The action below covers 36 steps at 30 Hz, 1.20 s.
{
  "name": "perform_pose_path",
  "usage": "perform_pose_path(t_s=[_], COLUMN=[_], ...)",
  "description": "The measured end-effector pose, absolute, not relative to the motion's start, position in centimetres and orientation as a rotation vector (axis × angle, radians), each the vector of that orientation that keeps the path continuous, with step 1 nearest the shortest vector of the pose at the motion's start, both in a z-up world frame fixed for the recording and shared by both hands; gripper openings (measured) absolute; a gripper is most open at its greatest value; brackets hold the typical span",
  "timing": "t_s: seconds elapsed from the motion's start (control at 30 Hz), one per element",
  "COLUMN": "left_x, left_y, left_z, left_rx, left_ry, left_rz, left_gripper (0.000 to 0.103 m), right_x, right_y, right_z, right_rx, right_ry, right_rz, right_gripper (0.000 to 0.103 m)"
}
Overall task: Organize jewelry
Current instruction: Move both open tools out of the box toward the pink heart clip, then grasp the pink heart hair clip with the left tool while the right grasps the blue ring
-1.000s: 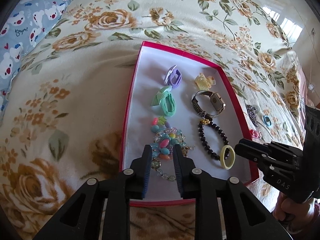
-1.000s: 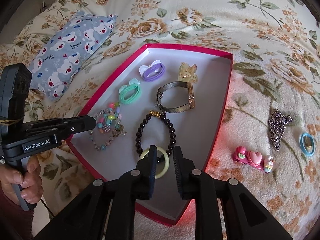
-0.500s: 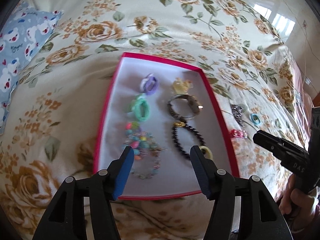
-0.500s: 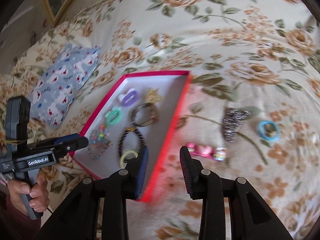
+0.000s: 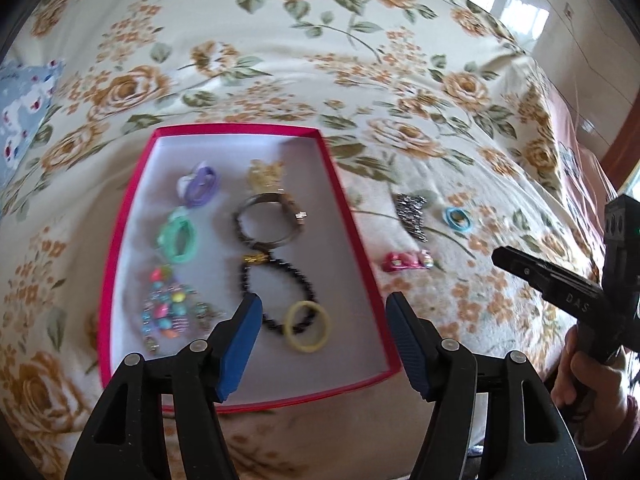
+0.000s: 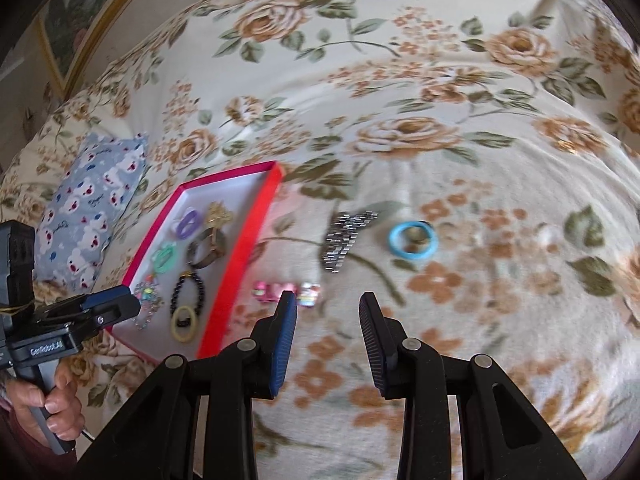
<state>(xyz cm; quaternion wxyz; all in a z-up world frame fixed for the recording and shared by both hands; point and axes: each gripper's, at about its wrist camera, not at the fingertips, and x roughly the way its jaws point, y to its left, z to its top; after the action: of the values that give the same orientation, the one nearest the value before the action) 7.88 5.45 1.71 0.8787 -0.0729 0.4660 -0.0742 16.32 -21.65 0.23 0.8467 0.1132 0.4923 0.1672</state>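
- Left wrist view: left gripper (image 5: 324, 312) jaws spread, empty, above the red tray (image 5: 120, 232) holding bracelets.
- Right gripper (image 6: 328, 308) jaws spread, empty, just beside the pink clip (image 6: 268, 290) on the bedspread (image 6: 440, 140).

White letters "DAS" stand on the black side of the right tool (image 5: 560, 292), seen from the left wrist camera. A white label reading "GenRobot.AI" stands on the black body of the left tool (image 6: 92, 312), seen from the right wrist camera. Writing on the blue pillow (image 6: 88, 208) is too blurred to read.
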Motion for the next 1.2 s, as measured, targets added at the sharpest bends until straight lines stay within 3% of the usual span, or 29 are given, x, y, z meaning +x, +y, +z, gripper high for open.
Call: perform_pose_path(t_s=[0.27, 1.07, 1.2], left_x=[9.6, 19.3, 19.9], left_y=[1.8, -5.9, -6.9], left_z=[1.7, -4.4, -5.5], left_rx=[-0.072, 0.26, 0.321], left_ry=[0.986, 1.107, 1.114], left_rz=[-0.256, -0.438, -0.463], left_gripper=[0.07, 0.07, 0.065], right_x=[16.6, 22.1, 22.6], right_y=[-24.0, -25.7, -25.4], right_z=[-0.3, -4.2, -5.1], right_rx=[0.263, 0.293, 0.287], right_ry=[1.038, 1.095, 1.112], right_rz=[0.305, 0.254, 0.257], right_gripper=[0.034, 0.035, 0.034])
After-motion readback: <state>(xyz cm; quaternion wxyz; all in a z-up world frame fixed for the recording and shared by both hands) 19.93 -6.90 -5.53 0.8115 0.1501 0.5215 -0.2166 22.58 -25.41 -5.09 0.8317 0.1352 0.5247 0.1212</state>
